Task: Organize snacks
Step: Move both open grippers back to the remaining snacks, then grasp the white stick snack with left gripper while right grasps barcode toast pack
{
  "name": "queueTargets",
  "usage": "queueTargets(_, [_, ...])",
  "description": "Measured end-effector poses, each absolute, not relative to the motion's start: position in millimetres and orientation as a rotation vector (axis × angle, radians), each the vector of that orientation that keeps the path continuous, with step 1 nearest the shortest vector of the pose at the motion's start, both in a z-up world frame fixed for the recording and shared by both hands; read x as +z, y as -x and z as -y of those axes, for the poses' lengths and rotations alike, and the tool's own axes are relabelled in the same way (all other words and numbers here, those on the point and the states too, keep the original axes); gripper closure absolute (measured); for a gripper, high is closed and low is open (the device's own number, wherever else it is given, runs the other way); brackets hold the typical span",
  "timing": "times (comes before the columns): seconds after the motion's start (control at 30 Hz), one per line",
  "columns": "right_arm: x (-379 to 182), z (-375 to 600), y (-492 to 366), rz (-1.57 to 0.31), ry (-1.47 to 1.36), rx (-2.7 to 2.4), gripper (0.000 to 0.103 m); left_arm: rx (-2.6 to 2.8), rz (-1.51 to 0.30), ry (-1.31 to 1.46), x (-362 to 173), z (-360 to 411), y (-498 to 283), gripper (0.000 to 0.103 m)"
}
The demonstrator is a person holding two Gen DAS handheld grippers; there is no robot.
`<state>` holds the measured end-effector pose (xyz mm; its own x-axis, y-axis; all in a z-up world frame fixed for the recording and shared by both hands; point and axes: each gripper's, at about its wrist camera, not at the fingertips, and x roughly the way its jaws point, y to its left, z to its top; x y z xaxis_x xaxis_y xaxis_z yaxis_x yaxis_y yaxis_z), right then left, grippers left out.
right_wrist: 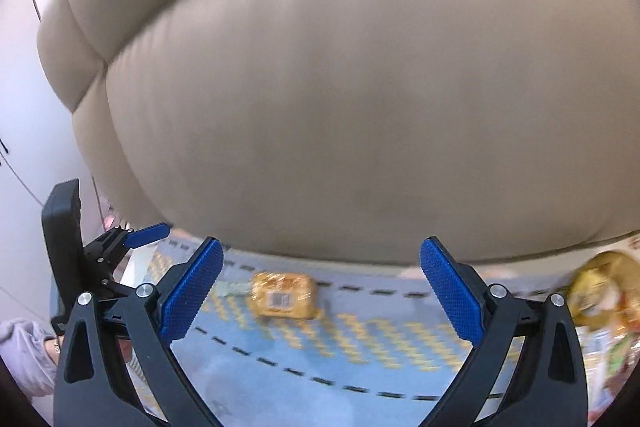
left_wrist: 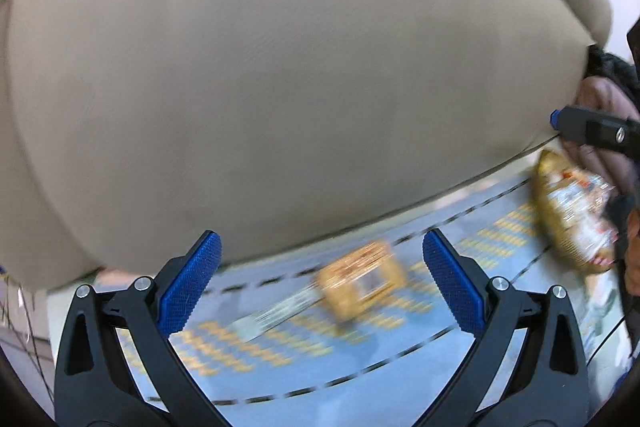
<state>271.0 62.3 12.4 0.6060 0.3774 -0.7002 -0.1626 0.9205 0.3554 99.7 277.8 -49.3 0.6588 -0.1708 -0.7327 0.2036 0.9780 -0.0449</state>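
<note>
Both views are blurred, so fine detail is not readable. A large beige cushion [left_wrist: 280,87] of what is taken to be a sofa fills most of each view, and it serves here as the landmark. Just in front of its lower edge a blue patterned mat [left_wrist: 360,367] with yellow marks and dashed black lines is spread, and the snacks are laid out on it.

A small yellow snack packet [left_wrist: 362,285] is seen lying flat on the mat, close to the foot of the cushion. In the left wrist view it sits between and beyond the fingers of the left gripper [left_wrist: 320,287], whose jaws are spread wide with nothing between them. The right gripper [right_wrist: 320,287] is likewise held with its blue pads apart and empty, and the same packet is seen ahead of it, nearer its left pad. Neither gripper is touching the packet.

A larger gold snack bag [left_wrist: 568,215] is found further along the cushion's front edge, toward the right, with other wrappers near it that cannot be identified.

It is judged that both grippers are kept open and pointed at the mat so that the packet can be approached; which one is meant to take it cannot be told. No container for sorting is shown.
</note>
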Motion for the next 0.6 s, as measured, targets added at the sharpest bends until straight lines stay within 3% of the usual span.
queueTargets(0.23, [-60.3,-132.4,-298.8,-1.079,-0.138,0.348,0.005,-0.182,-0.922,-0.134,-121.6,-316.1,-101.2,0.003])
queueTargets(0.47, [-107.4,-167.5,-310.6,-1.233,-0.078,0.35,0.005,-0.267,-0.949,-0.266,-157.5,-299.6,-108.2,0.005])
queueTargets(0.6, [-125.5,-185.3,-316.4,-1.289,-0.012,0.345,0.005,-0.299,-0.986,-0.328,-173.0,-287.3,-119.3,0.027])
